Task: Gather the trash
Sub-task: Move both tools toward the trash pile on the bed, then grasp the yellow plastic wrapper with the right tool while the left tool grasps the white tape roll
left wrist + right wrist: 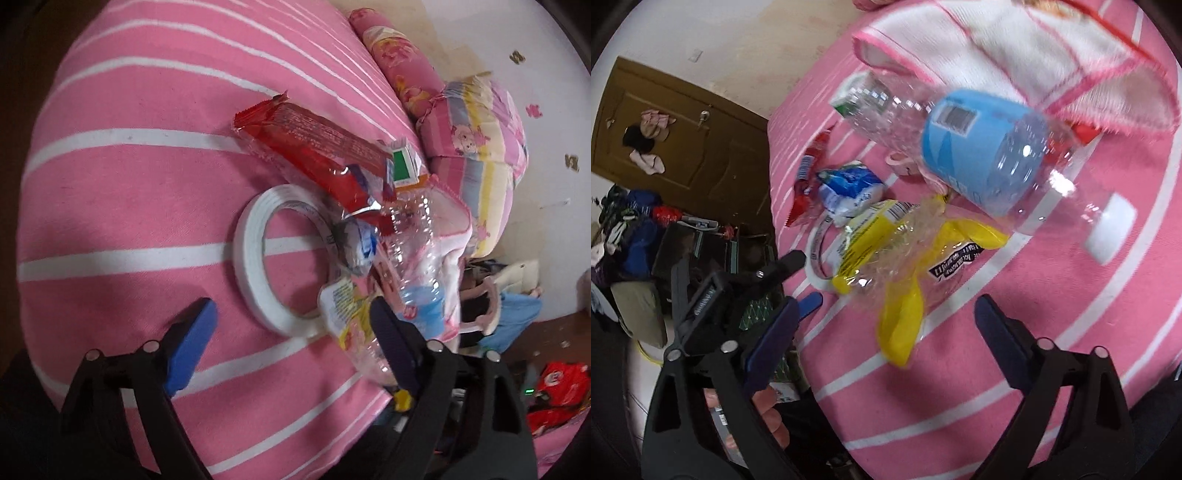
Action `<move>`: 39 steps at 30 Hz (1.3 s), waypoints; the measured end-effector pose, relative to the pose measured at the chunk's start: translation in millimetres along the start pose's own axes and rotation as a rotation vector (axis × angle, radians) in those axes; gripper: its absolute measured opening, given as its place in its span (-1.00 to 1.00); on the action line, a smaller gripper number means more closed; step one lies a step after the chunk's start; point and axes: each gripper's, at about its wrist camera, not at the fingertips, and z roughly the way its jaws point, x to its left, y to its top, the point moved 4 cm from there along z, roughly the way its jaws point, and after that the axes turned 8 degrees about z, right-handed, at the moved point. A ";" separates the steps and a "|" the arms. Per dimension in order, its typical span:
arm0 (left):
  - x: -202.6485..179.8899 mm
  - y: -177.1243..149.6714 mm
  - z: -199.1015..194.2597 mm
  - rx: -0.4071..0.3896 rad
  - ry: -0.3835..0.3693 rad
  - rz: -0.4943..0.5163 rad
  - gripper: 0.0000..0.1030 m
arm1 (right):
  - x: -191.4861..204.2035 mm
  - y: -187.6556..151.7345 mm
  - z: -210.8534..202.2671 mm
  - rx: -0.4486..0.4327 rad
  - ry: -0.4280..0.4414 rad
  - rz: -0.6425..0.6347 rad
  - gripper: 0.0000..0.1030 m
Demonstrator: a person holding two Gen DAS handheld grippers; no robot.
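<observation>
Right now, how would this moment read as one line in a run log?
stage: approach | left claw: open, empty | right claw: open, empty | trash pile on bed: clear bottle, red wrapper, untouched

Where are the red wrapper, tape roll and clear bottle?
red wrapper (314, 147): left wrist view, middle of its printed face.
tape roll (251, 266): left wrist view, left side of the white ring.
clear bottle (979, 151): right wrist view, on its blue label.

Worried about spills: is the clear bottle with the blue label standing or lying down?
Lying down: the bottle rests on its side on the pink striped bedcover.
</observation>
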 end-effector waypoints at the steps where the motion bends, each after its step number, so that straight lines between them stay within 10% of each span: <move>1: 1.2 2.6 3.3 0.007 -0.019 -0.015 0.54 | -2.4 1.3 3.5 0.008 0.004 0.013 0.68; 8: 8.4 15.5 16.3 0.017 -0.048 -0.072 0.23 | -10.3 11.2 9.4 -0.013 -0.003 0.050 0.40; 13: 20.5 14.7 16.3 0.020 -0.036 -0.107 -0.71 | -12.8 11.4 5.4 -0.025 -0.009 0.053 -0.17; 39: -13.0 -45.6 -83.8 -0.153 -0.166 -0.074 -0.81 | 48.6 -49.3 -80.0 -0.149 0.074 -0.123 -0.37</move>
